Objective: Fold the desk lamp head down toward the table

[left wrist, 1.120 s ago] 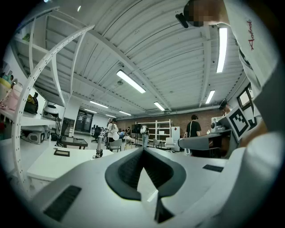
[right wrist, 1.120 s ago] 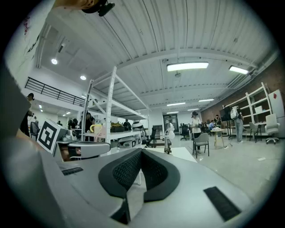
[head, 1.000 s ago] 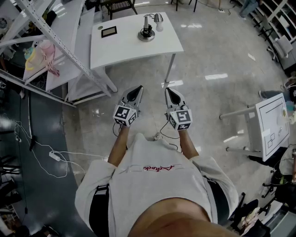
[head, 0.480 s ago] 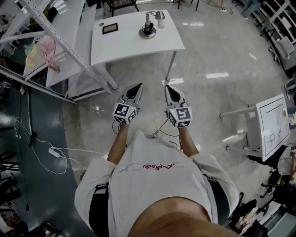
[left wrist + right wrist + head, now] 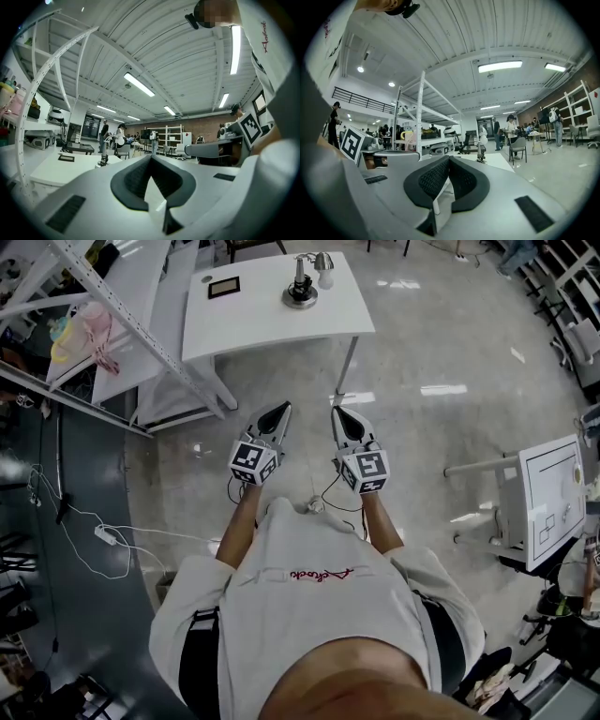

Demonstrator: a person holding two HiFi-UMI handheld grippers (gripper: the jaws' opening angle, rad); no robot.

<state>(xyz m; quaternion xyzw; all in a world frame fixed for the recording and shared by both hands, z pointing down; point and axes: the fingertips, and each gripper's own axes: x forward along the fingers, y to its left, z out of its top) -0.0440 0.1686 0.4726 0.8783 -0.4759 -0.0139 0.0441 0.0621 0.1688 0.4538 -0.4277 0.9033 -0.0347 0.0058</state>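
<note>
A small desk lamp [image 5: 303, 285] with a round dark base and a pale head stands upright on a white table [image 5: 272, 320] at the top of the head view. It appears far off in the left gripper view as the lamp [image 5: 102, 157] and in the right gripper view as the lamp [image 5: 480, 147]. My left gripper [image 5: 279, 414] and right gripper [image 5: 338, 417] are held side by side over the floor, well short of the table. Both are shut with nothing between the jaws.
A flat dark device [image 5: 223, 287] lies on the table's left part. A white metal shelving frame [image 5: 112, 324] stands to the left, a small white table with a diagram sheet [image 5: 548, 502] to the right. Cables [image 5: 112, 540] trail on the floor at left.
The table and lamp have slid toward the top of the head view and look slightly smaller. Both grippers keep their pose and stay shut.
</note>
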